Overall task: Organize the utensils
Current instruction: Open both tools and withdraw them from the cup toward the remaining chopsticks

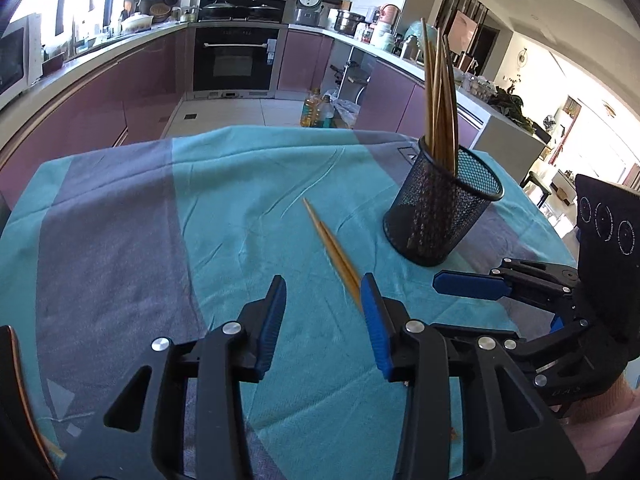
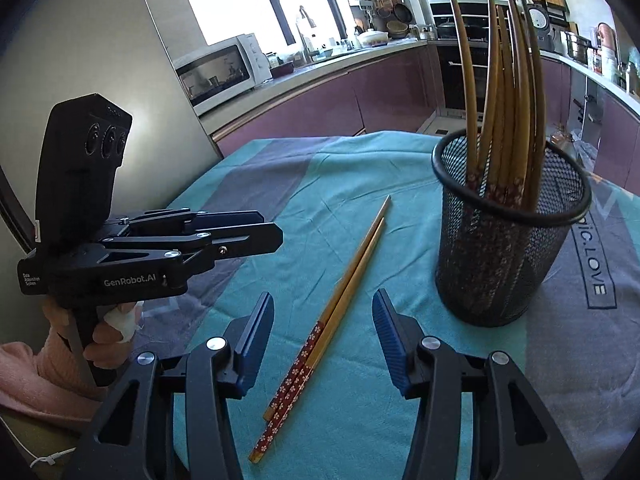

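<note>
The left gripper (image 1: 323, 294) is held low and level over the worktop, its blue-padded fingers (image 1: 272, 320) spread apart with nothing between them, pointing toward the far kitchen wall. The right gripper (image 2: 323, 312) sits just to its right at about the same height, angled slightly across it, and is likewise spread wide and holding nothing; a hand in a pink sleeve (image 2: 108, 332) grips the left tool's black handle. A pair of loose bamboo chopsticks with red flower-patterned ends (image 2: 340, 300) lies flat on the teal and grey striped cloth (image 1: 248, 184) covering the worktop. From the right gripper it runs straight ahead through the gap between the fingers, patterned ends nearest the camera; from the left gripper it lies ahead and to the right, its near part passing behind the right finger. Ahead and to the right of both grippers stands a black wire-mesh cylindrical holder (image 2: 508, 240), upright on the cloth and apart from the loose pair, with several matching chopsticks (image 2: 504, 92) standing in it, tips up and fanned.
</note>
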A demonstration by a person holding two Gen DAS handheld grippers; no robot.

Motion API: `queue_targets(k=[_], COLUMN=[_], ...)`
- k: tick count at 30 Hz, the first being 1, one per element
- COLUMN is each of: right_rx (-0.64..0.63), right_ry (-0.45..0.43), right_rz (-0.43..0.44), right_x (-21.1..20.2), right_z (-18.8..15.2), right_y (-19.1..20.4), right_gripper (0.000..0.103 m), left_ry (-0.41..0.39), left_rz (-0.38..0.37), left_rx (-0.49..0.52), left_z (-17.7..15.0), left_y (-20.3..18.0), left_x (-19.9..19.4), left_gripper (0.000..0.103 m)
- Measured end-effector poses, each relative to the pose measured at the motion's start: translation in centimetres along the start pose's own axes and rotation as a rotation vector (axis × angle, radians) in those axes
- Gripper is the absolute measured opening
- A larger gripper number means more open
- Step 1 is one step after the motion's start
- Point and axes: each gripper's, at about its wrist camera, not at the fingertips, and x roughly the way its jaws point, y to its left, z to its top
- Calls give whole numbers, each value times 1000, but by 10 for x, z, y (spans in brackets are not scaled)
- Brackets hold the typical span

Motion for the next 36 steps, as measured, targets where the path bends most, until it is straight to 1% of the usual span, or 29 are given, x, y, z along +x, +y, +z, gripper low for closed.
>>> queue_targets(k=[5, 16, 26, 30, 36], right_rx=[15, 0, -12, 0, 11], right_ry=[42, 68, 78, 83, 86], right_rz=[-32, -98, -133, -142, -146], right_x=[12, 27, 28, 26, 23], right_z=[-6, -9, -11, -11, -12], right_y=[-1, 3, 2, 0, -4], right_gripper=[49, 42, 35, 30, 28], left_ry=[33, 51, 55, 60, 75], left_rz=[12, 15, 9, 5, -6], left_rx=[-7, -4, 5, 17, 51], left_z=[-14, -22, -22, -22, -21], left_y=[6, 1, -1, -4, -14], left_x=[12, 15, 20, 23, 32], left_gripper=[38, 39, 39, 39, 39])
